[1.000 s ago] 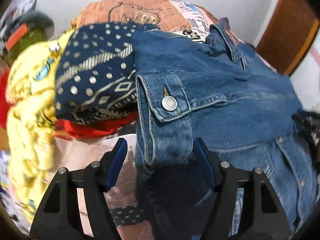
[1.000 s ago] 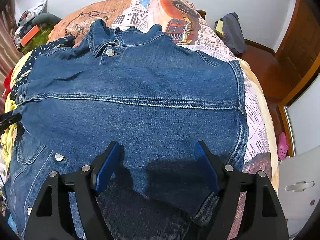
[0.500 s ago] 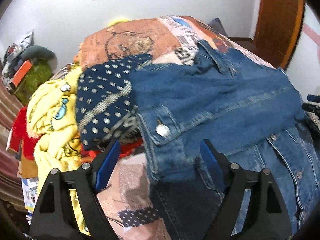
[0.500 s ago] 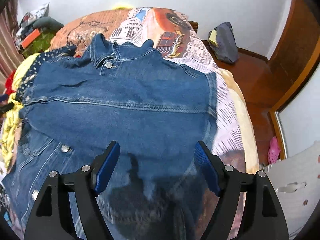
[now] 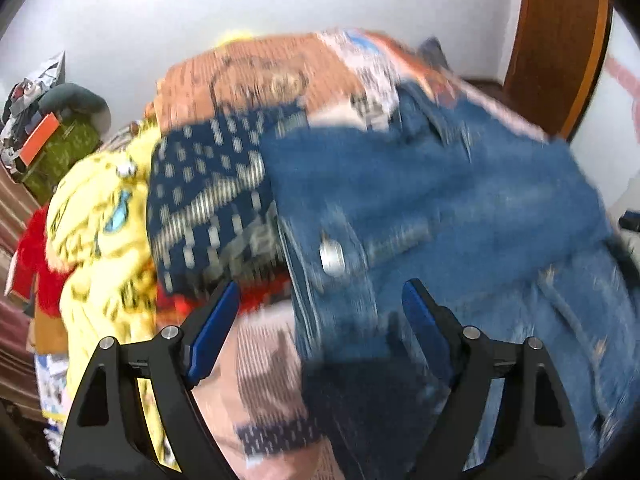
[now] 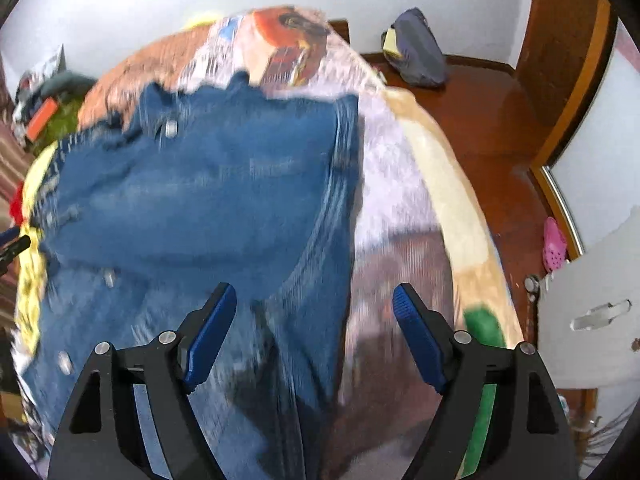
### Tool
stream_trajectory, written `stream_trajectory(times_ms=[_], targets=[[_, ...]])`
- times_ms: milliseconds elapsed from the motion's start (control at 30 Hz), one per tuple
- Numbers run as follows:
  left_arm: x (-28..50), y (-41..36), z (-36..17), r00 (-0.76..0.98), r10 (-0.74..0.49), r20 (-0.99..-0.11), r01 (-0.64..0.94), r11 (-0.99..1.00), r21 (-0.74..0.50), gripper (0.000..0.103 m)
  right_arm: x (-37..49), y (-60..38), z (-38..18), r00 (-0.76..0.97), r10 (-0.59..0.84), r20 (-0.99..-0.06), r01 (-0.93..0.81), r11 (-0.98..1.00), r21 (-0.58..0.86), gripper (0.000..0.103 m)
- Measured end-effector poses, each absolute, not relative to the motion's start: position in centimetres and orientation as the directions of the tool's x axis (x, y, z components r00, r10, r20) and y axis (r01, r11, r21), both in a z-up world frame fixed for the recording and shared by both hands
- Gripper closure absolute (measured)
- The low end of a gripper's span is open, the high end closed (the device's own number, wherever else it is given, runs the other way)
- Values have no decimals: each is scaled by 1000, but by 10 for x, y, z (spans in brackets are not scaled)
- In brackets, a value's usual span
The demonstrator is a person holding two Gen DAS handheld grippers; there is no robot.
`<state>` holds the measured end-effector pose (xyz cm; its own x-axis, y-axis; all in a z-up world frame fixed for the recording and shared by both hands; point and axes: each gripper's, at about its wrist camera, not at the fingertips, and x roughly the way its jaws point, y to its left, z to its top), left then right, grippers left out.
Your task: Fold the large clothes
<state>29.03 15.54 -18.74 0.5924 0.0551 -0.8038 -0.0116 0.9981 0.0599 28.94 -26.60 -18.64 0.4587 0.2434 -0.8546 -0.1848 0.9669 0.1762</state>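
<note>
Patterned bedding (image 5: 280,80) is carrying the denim jacket (image 5: 440,208), which is lying folded beside a navy dotted garment (image 5: 208,200) and a yellow one (image 5: 96,216). Left gripper (image 5: 320,312) is hanging above the jacket's buttoned cuff, jaws having just spread, pinching nothing. That loose cuff risks sliding off.

From the right wrist, the jacket (image 6: 208,192) is reaching nearly to the bed edge (image 6: 448,184); right gripper (image 6: 314,316) is hovering over its side seam, jaws spread further, empty. Snagging could undo the fold.
</note>
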Motion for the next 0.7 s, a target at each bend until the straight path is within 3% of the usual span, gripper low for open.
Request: stream_trajectory(times_ms=[233, 367, 500, 600, 667, 700], targets=[[372, 209, -194, 577, -51, -815, -123, 981, -148, 20, 353, -253, -187, 482, 266, -835, -182, 963, 201, 25], [405, 225, -218, 537, -82, -840, -164, 966, -199, 33, 391, -248, -203, 455, 272, -848, -179, 961, 212, 25], [420, 230, -238, 523, -138, -841, -172, 949, -263, 38, 420, -252, -220, 440, 249, -863, -155, 967, 200, 26], [425, 231, -242, 545, -177, -820, -158, 938, -307, 43, 432, -257, -231, 429, 257, -866, -132, 966, 221, 42], [428, 231, -242, 556, -211, -804, -136, 931, -339, 60, 435, -260, -232, 441, 264, -858, -123, 964, 234, 55], [430, 231, -242, 558, -220, -800, -134, 928, -349, 63, 435, -261, -232, 454, 268, -849, -117, 963, 242, 61]])
